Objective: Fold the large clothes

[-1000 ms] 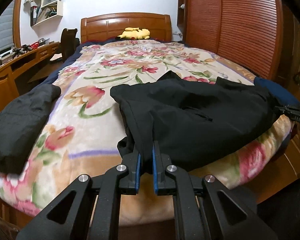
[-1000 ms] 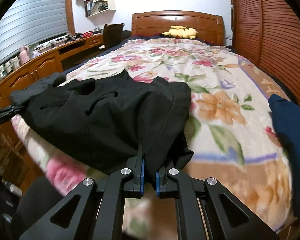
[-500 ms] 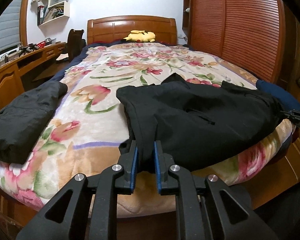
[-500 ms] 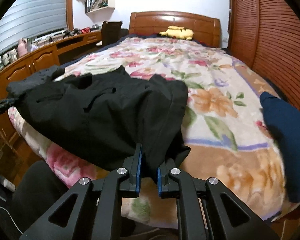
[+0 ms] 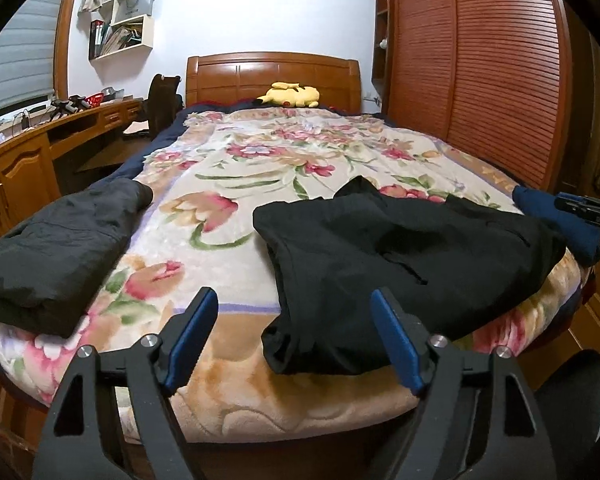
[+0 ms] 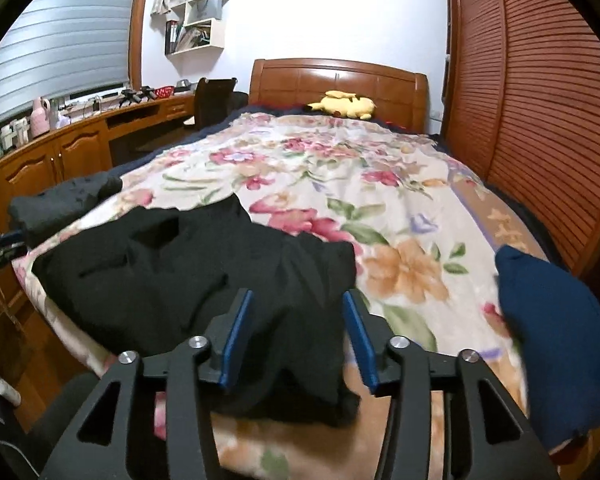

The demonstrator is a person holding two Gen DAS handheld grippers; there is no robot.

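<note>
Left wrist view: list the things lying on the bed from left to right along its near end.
Dark grey garment → bare floral blanket → black garment → navy blue item at the right edge.

A lived-in bedroom in a home.
A bed with a floral blanket (image 5: 260, 184) and a carved wooden headboard (image 5: 272, 76) fills the room, a yellow plush toy (image 5: 292, 95) at its head; louvred wardrobe doors (image 5: 480, 72) line one side, a long wooden desk (image 6: 80, 148) under a window blind (image 6: 60, 36) and wall shelves (image 5: 120, 20) the other.
</note>
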